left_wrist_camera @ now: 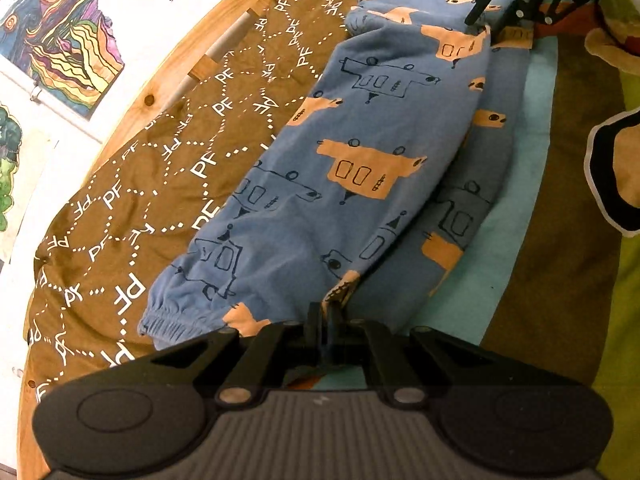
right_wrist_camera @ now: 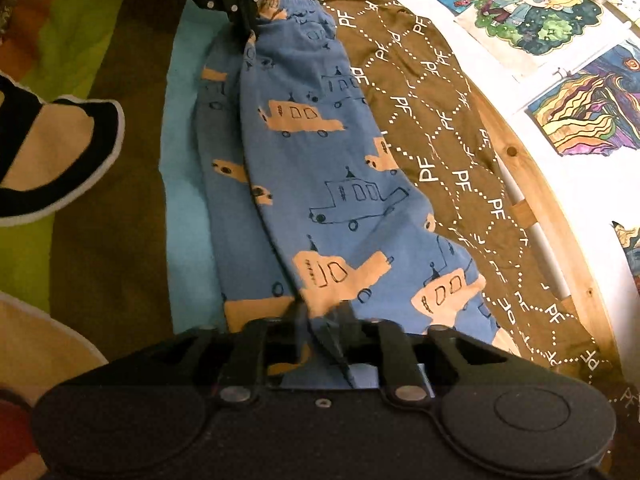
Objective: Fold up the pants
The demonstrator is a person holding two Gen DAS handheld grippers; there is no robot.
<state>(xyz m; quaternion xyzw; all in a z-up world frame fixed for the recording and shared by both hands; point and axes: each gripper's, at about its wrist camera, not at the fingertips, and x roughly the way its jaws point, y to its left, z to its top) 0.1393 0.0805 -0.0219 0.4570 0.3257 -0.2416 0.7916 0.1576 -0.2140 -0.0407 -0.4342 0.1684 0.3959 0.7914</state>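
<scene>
My left gripper [left_wrist_camera: 325, 312] is pinched closed on the pants [left_wrist_camera: 360, 152] near the cuff end, fingers nearly together with a ridge of blue fabric between them. Elastic cuff [left_wrist_camera: 160, 326] sits at about 8 o'clock from that grip in the left wrist view. My right gripper [right_wrist_camera: 320, 316] is also clamped tight on the pants [right_wrist_camera: 320, 168], at the opposite, waist-side end, a fold of cloth bunched between the fingers.

Pants are blue with tan car prints, stretched lengthwise between my two tools on the bed. One leg lies on top of the other, lower leg peeking out toward the light blue sheet [left_wrist_camera: 516, 200]. Brown PF-print blanket [left_wrist_camera: 160, 160] is under and beside them at 9 to 10 o'clock in the left view, 2 o'clock in the right view. Wooden bed rail [right_wrist_camera: 532, 184] runs beyond it.

Holding both ends of the same edge keeps the legs taut and aligned; judging by that, the lengthwise fold looks done or nearly so, and the end-to-end fold is likely next. Risk: top leg sliding off the lower one if tension drops.
</scene>
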